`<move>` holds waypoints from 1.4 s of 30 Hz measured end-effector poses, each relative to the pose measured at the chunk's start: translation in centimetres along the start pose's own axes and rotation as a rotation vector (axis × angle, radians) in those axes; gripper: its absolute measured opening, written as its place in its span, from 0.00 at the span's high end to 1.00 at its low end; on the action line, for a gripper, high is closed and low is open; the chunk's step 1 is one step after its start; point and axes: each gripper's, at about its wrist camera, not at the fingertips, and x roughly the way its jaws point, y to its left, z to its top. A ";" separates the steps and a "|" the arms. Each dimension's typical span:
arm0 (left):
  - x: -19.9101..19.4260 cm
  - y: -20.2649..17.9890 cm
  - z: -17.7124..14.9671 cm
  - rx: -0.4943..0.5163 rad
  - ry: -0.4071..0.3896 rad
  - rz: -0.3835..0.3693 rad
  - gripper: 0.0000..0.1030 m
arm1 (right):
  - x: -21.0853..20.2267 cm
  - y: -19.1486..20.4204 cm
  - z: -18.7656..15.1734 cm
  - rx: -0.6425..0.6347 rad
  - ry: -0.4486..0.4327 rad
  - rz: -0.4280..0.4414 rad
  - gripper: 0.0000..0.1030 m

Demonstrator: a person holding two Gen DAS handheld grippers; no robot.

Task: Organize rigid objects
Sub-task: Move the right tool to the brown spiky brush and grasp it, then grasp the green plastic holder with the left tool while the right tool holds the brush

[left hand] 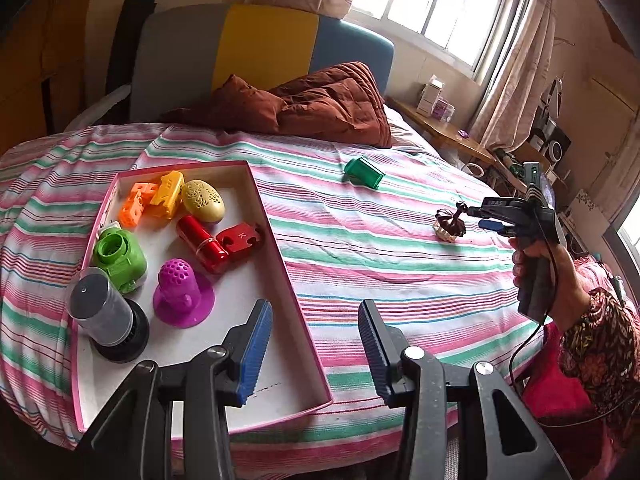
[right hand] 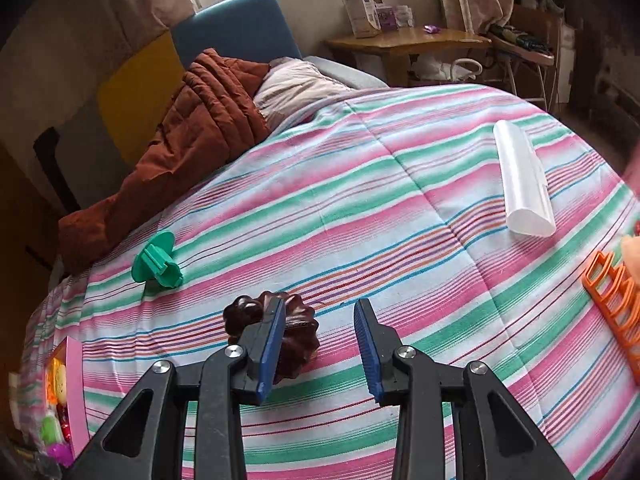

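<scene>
Lying beside the right gripper, whose jaws stand apart and empty, the dark brown fluted mould looks glossy, perhaps plastic.

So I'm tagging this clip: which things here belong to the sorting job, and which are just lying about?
Job: pink box of sorted pieces, dark fluted mould, green piece, white tube, orange rack.

Lying about: brown quilt, pillow, cartons on the side table.

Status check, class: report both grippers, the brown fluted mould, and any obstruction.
Left gripper open, empty, over box. Right gripper open beside brown fluted mould, not gripping. Nothing obstructing.
</scene>
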 end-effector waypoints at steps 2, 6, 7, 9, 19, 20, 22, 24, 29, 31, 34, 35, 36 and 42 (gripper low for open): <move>0.0 -0.2 0.0 0.000 0.003 0.002 0.56 | -0.7 0.9 -0.4 -0.057 -0.046 0.015 0.54; 0.2 -0.4 0.0 -0.001 0.011 -0.001 0.56 | 0.0 3.4 -0.9 -0.187 -0.073 0.002 0.51; 0.2 -0.6 0.0 0.001 0.016 -0.001 0.56 | 0.5 4.0 -1.0 -0.215 -0.069 -0.013 0.51; 0.1 -0.7 0.1 0.010 0.017 0.003 0.56 | 1.8 4.8 -1.1 -0.248 -0.048 -0.042 0.54; 1.1 -3.3 2.5 0.044 0.027 -0.022 0.56 | 1.3 2.7 -1.4 -0.254 0.021 -0.032 0.78; 1.6 -3.8 3.0 0.044 0.032 -0.035 0.56 | 1.0 2.4 -1.7 -0.276 0.021 -0.049 0.78; 2.5 -4.9 4.0 0.045 0.034 -0.056 0.56 | 0.4 1.7 -2.2 -0.296 0.016 -0.061 0.78; 3.8 -6.4 5.2 0.067 0.039 -0.052 0.56 | -0.1 1.0 -2.6 -0.292 0.006 -0.049 0.78; 9.2 -10.3 8.4 0.143 0.072 0.007 0.55 | -0.1 1.2 -2.7 -0.304 0.004 -0.056 0.78; 11.8 -11.4 9.4 0.158 0.103 0.023 0.55 | 0.0 1.4 -2.6 -0.303 0.012 -0.061 0.78; 16.1 -12.4 11.2 0.162 0.154 0.059 0.55 | 0.1 1.0 -2.3 -0.277 0.027 -0.042 0.78; 17.2 -12.8 11.7 0.180 0.151 0.076 0.55 | 0.1 0.7 -2.2 -0.265 0.033 -0.031 0.78; 18.2 -13.3 12.3 0.197 0.149 0.089 0.55 | 0.1 0.5 -2.0 -0.249 0.040 -0.020 0.78; 22.6 -15.2 16.8 0.284 0.097 0.148 0.55 | 0.3 -0.2 -1.2 -0.208 0.073 0.015 0.78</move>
